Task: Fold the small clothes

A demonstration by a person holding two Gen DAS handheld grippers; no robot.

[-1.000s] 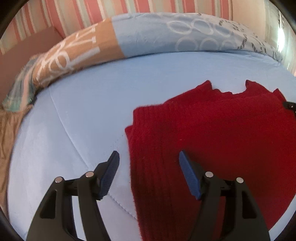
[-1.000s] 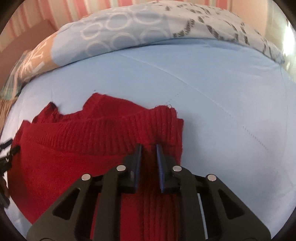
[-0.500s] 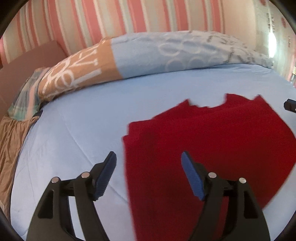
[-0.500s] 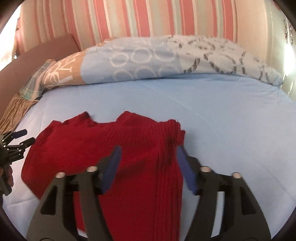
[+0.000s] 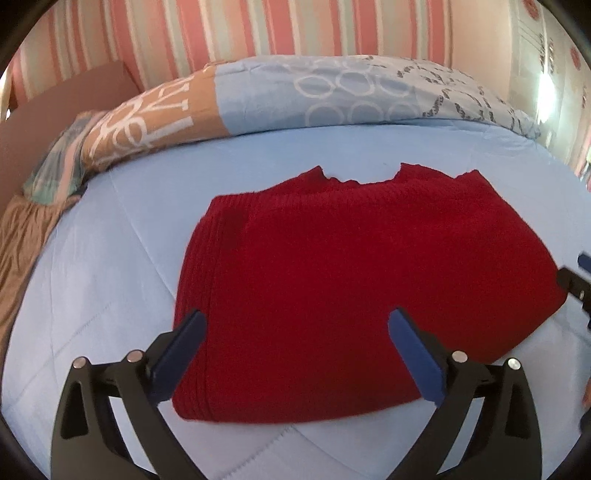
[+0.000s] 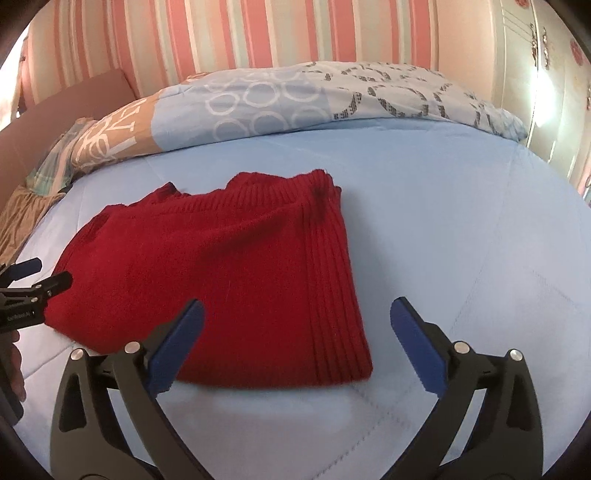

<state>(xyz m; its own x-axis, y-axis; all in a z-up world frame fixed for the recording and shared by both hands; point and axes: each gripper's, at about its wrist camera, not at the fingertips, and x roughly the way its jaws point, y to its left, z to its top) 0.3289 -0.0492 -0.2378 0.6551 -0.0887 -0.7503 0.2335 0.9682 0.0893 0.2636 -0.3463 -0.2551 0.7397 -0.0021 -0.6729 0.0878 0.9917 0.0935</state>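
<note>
A red knitted sweater (image 5: 354, 273) lies folded flat on the light blue bed sheet (image 5: 110, 288); it also shows in the right wrist view (image 6: 229, 269). My left gripper (image 5: 295, 350) is open and empty, held above the sweater's near left part. My right gripper (image 6: 295, 339) is open and empty, above the sweater's near right edge. The left gripper's tips (image 6: 33, 280) show at the left edge of the right wrist view. The right gripper's tips (image 5: 576, 280) show at the right edge of the left wrist view.
A patterned blue and tan duvet (image 6: 295, 96) lies rolled along the far side of the bed. A brown headboard (image 5: 66, 92) and tan cloth (image 5: 22, 243) are at the left. A striped pink wall (image 6: 258, 33) is behind.
My right gripper let go of the sweater's ribbed edge and opened. Both grippers pulled back and rose, so the whole folded sweater shows now.
</note>
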